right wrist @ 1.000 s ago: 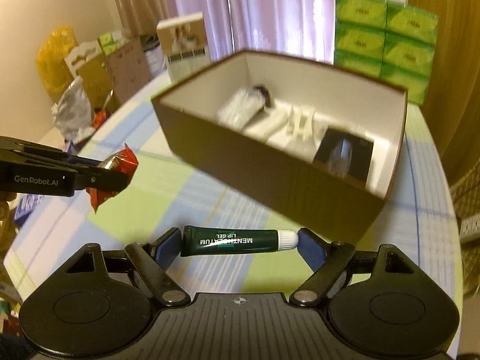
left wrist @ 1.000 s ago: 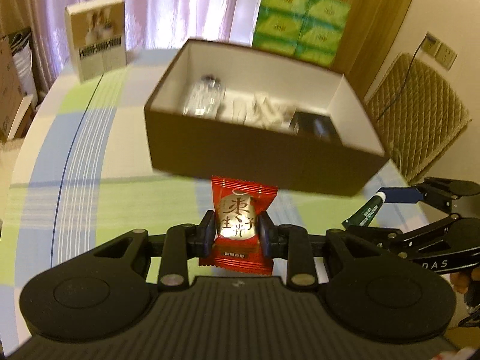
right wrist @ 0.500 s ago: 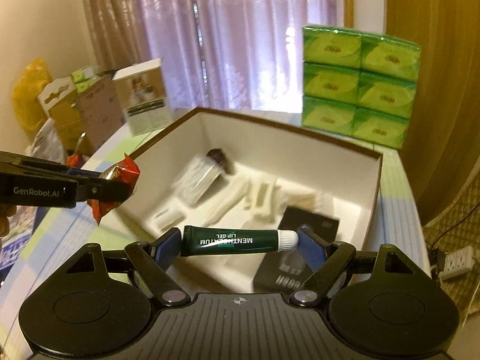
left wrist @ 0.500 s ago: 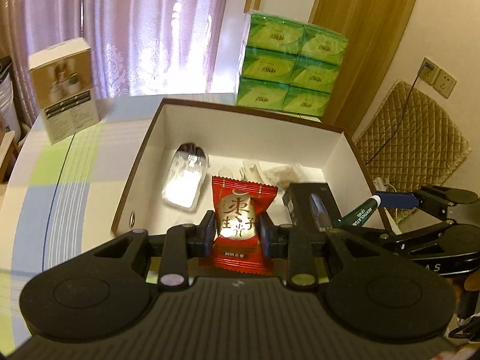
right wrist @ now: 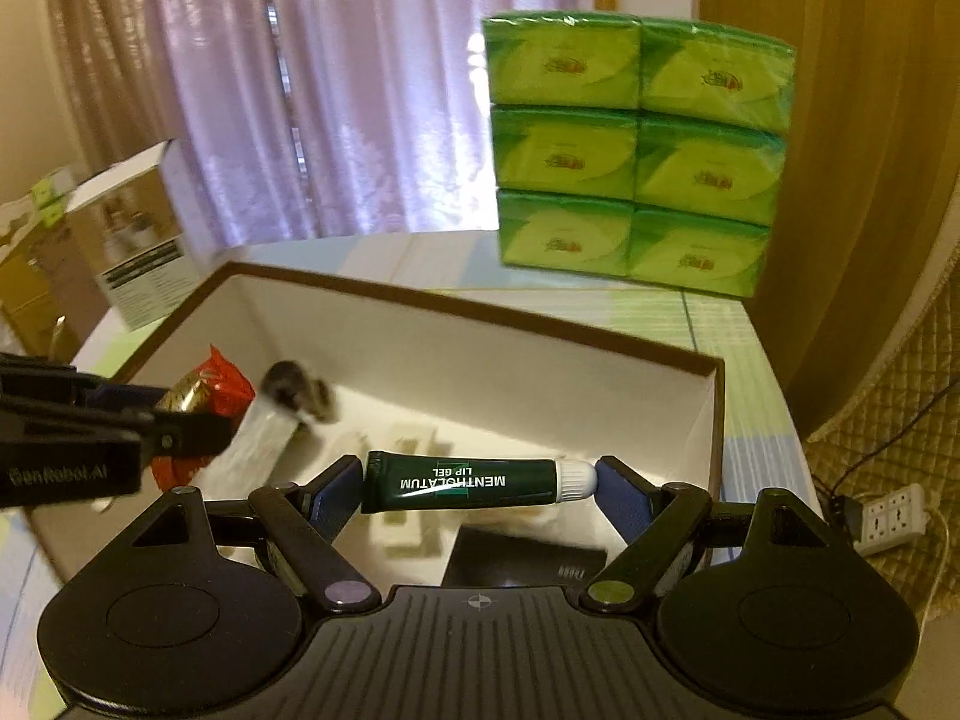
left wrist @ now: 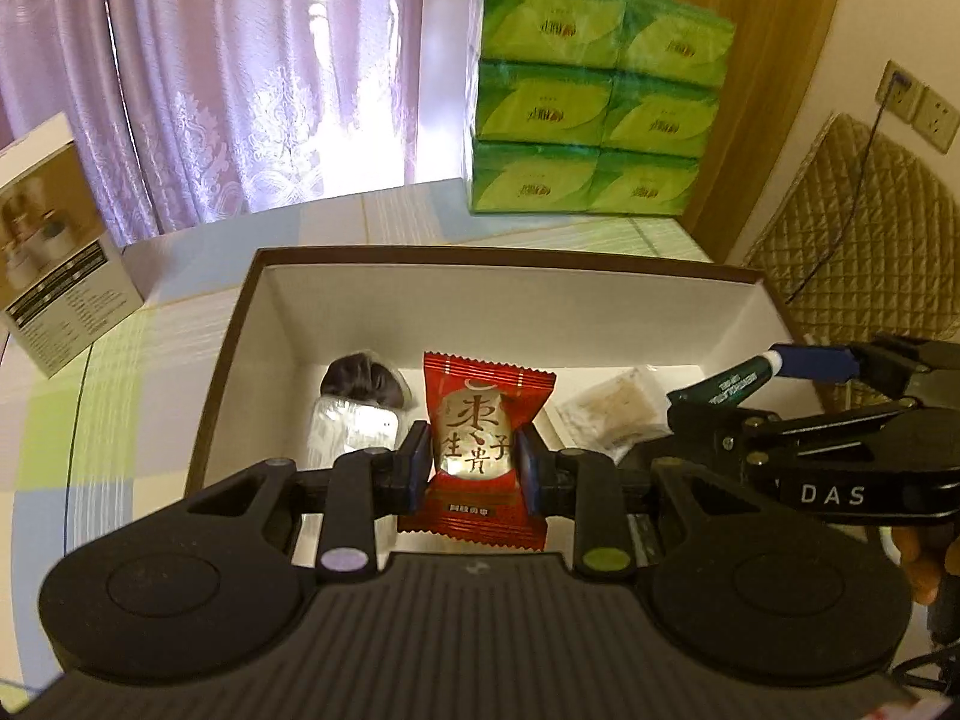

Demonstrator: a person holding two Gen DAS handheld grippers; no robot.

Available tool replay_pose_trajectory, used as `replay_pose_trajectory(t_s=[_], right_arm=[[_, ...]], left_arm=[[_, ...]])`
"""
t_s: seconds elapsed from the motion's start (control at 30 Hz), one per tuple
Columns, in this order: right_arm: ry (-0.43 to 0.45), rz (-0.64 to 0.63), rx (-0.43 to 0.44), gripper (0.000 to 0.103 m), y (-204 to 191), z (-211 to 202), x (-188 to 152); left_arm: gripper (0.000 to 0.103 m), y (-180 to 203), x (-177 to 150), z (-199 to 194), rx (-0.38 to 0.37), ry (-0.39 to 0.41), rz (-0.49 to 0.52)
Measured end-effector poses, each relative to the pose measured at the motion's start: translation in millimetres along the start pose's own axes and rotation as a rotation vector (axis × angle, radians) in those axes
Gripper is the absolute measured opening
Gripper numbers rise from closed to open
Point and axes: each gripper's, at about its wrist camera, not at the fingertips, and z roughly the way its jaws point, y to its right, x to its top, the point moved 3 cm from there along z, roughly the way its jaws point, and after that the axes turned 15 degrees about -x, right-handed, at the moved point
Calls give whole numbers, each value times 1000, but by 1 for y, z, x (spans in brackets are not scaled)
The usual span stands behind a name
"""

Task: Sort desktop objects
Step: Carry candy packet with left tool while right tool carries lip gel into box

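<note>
While the left gripper (left wrist: 473, 461) pinches a red candy packet (left wrist: 480, 438) upright over the brown box (right wrist: 714, 414), near its left wall, a capped clear bottle (left wrist: 354, 414) lies on the box floor below. Off to the right, the right gripper (right wrist: 480, 483) clamps a green Mentholatum lip gel tube (right wrist: 462, 482) end to end, hanging over the box's front edge.

Backlit curtains (left wrist: 252, 90), warm dim room, perhaps motion-blurred, fisheye-bent edges

both wrist views close above the open box (left wrist: 492, 276), facing the curtain (right wrist: 360, 90), sharing its interior
</note>
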Motion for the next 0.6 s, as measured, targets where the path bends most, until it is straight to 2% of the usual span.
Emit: replay_pose_trajectory(t_s=[0.6], right_arm=[[-44,33,-56,81,-3,60,19]], left_arm=[[25,-30,29,75,28,-71,1]])
